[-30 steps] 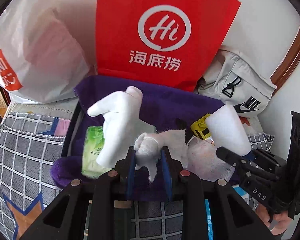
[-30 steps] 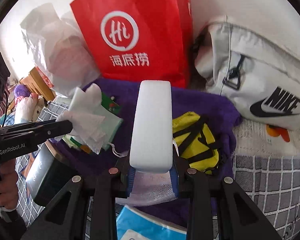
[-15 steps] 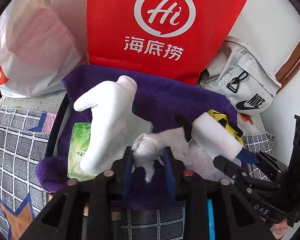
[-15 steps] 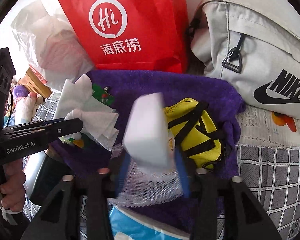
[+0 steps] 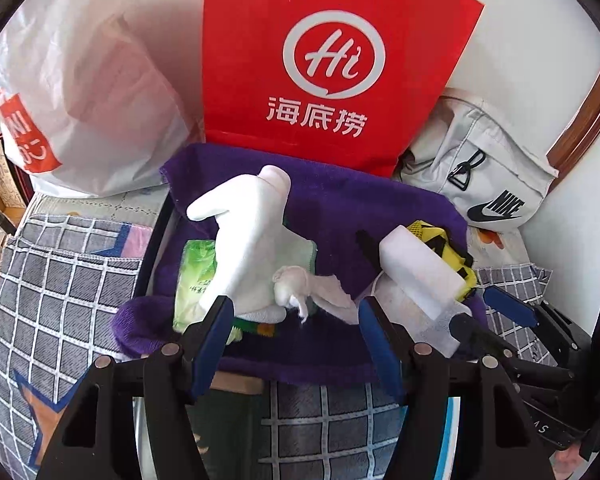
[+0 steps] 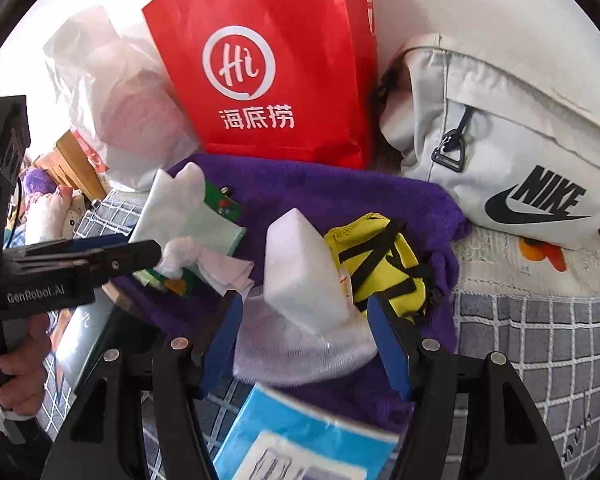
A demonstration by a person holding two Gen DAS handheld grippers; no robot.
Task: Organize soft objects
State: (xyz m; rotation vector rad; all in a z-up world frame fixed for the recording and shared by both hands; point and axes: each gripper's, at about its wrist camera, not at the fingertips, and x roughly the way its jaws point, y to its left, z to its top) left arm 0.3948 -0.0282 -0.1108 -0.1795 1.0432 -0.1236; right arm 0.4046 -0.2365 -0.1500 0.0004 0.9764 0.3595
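Note:
My left gripper (image 5: 296, 320) has its jaws opening, and a crumpled white tissue (image 5: 300, 290) lies loose just ahead of them on the purple towel (image 5: 340, 208), touching neither pad. A white cloth (image 5: 252, 232) and a green tissue packet (image 5: 196, 276) lie beside the tissue. On my right gripper (image 6: 306, 320) the jaws are opening too. The white foam block (image 6: 300, 272) leans between its blue pads, free of both. It rests on white mesh (image 6: 300, 352) against a yellow mesh bag (image 6: 380, 264). My left gripper (image 6: 152, 248) shows at the left of the right wrist view.
A red paper bag (image 5: 332, 72) stands behind the towel, with a white plastic bag (image 5: 84, 92) on its left and a white Nike bag (image 6: 500, 168) on its right. A blue packet (image 6: 300, 440) lies near the checked cover (image 6: 540, 340). A hand (image 6: 16, 372) holds the left gripper's handle.
Both grippers opened. The left let go of the tissue, which now lies on the towel. The right released the foam block, which tipped over onto the mesh and the yellow bag.

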